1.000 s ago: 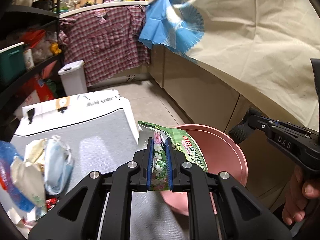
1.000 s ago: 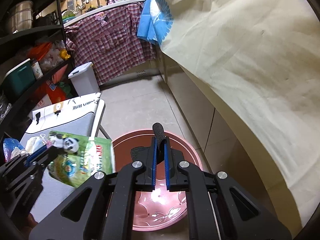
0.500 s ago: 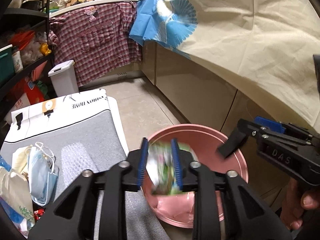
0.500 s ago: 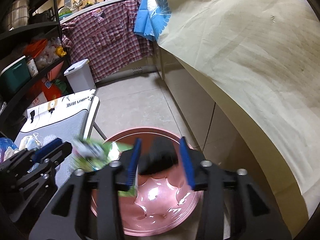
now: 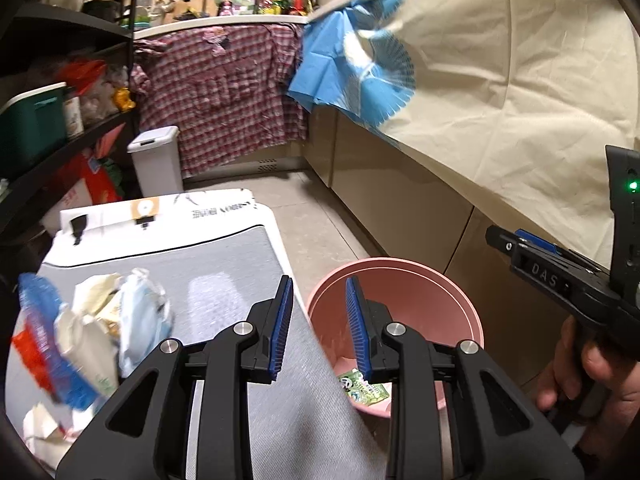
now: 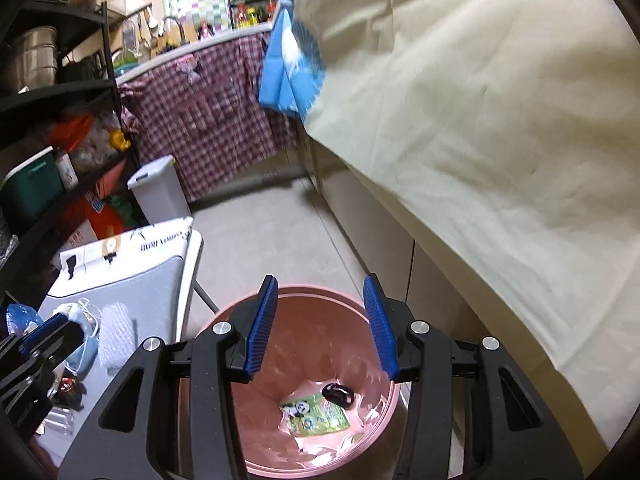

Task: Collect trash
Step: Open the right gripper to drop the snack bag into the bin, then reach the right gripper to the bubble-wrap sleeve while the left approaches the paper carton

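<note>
A pink bin (image 5: 404, 280) (image 6: 304, 456) stands on the floor beside a low grey table (image 5: 224, 264) (image 6: 132, 292). A green panda wrapper (image 6: 316, 416) (image 5: 362, 390) and a small black piece (image 6: 338, 394) lie at the bin's bottom. My left gripper (image 5: 320, 332) is open and empty, over the table edge next to the bin. My right gripper (image 6: 320, 328) is open and empty above the bin; it also shows in the left wrist view (image 5: 560, 276). A heap of trash (image 5: 84, 332) with a face mask (image 6: 82, 344), blue plastic and paper lies on the table's left.
A white lidded bin (image 5: 158, 160) stands by a plaid-draped counter (image 5: 224, 92). Black shelves (image 5: 48, 128) line the left. Cabinets under a cream cloth (image 5: 500, 100) run along the right. Tiled floor (image 5: 312, 216) lies between them.
Both grippers opened. The left one dropped the green wrapper and the right one dropped the black piece; both now lie in the pink bin. The left gripper swung back over the table.
</note>
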{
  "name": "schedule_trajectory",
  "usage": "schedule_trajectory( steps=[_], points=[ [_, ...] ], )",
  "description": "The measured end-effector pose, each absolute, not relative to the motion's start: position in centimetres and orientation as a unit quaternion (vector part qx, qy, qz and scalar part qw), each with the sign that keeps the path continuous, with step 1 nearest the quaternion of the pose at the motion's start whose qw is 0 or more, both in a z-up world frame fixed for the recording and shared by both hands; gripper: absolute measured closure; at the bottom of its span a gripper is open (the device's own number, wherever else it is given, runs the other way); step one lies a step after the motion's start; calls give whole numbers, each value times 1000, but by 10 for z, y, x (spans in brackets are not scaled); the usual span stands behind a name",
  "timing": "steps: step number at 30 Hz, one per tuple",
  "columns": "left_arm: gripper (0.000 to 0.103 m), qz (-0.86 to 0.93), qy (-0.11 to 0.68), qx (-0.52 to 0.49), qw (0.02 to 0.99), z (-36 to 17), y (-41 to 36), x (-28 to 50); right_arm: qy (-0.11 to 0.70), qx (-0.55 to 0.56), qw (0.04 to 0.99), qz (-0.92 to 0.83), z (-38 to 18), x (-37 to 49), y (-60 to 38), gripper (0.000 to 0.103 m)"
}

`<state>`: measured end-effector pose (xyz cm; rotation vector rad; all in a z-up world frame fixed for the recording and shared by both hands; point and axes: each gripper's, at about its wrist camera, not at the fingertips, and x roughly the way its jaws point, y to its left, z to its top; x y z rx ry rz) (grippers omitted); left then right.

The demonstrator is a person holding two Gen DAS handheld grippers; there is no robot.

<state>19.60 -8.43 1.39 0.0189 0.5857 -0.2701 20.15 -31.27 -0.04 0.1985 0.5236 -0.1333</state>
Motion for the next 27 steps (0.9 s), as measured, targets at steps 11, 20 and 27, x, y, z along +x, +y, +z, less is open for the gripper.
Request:
schedule_trajectory(
  steps=[11, 20, 27],
  points=[
    [75, -90, 271, -11, 958, 37, -32, 131, 247, 53, 967, -17, 21, 163, -277, 58],
    [75, -35, 270, -33, 962, 39, 26, 87, 242, 62, 968, 32, 33, 142, -244, 61],
    [75, 20, 272, -47, 961, 21, 67, 60, 257, 51, 961, 89, 25, 150, -193, 78]
  ],
)
